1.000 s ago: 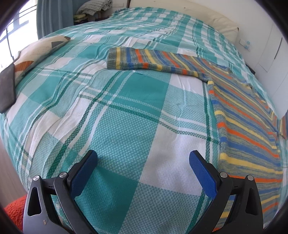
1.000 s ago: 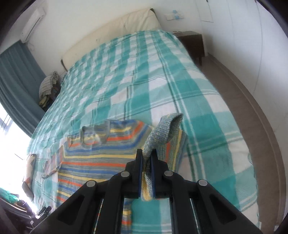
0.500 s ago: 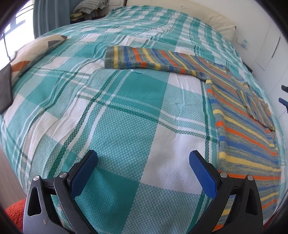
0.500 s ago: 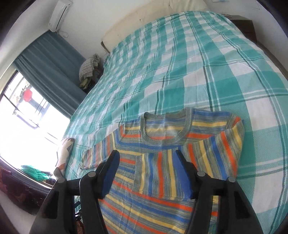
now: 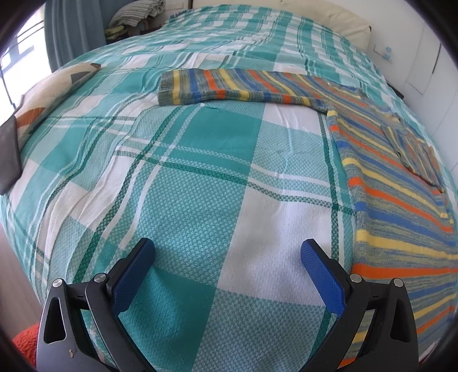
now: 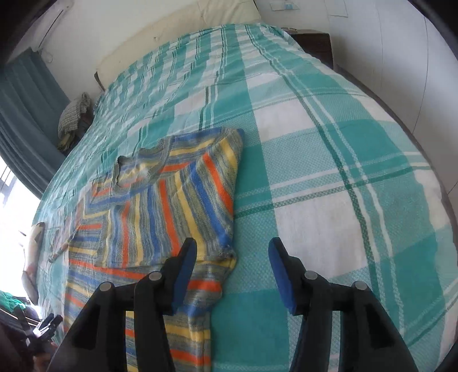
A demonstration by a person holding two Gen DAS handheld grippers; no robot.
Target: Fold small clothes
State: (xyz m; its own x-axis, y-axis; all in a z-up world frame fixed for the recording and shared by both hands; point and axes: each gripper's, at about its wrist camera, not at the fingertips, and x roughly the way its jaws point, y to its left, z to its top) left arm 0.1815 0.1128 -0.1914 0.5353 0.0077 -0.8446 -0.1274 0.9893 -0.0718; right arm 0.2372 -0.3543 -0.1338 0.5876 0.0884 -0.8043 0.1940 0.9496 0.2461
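A small striped sweater (image 5: 395, 183) in blue, orange, yellow and grey lies flat on the teal plaid bedspread (image 5: 200, 177). One sleeve (image 5: 229, 88) stretches out to the left; the other sleeve (image 6: 177, 211) lies folded across the chest below the neckline (image 6: 134, 168). My left gripper (image 5: 226, 271) hovers open over bare bedspread, left of the sweater's hem. My right gripper (image 6: 232, 274) hangs low beside the sweater's right edge, its jaws closing with only bedspread and the sweater's edge between them, and it holds nothing.
A patterned cushion (image 5: 48, 94) and a dark flat object (image 5: 8, 154) lie at the bed's left edge. Folded laundry (image 5: 137, 14) sits beyond the far corner. A dark nightstand (image 6: 312, 45) stands by the wall, and floor runs along the right side.
My right gripper let go of the sleeve cuff it held up, and the sleeve now lies folded across the chest. That gripper then dropped toward the sweater's right edge. The left gripper stayed put.
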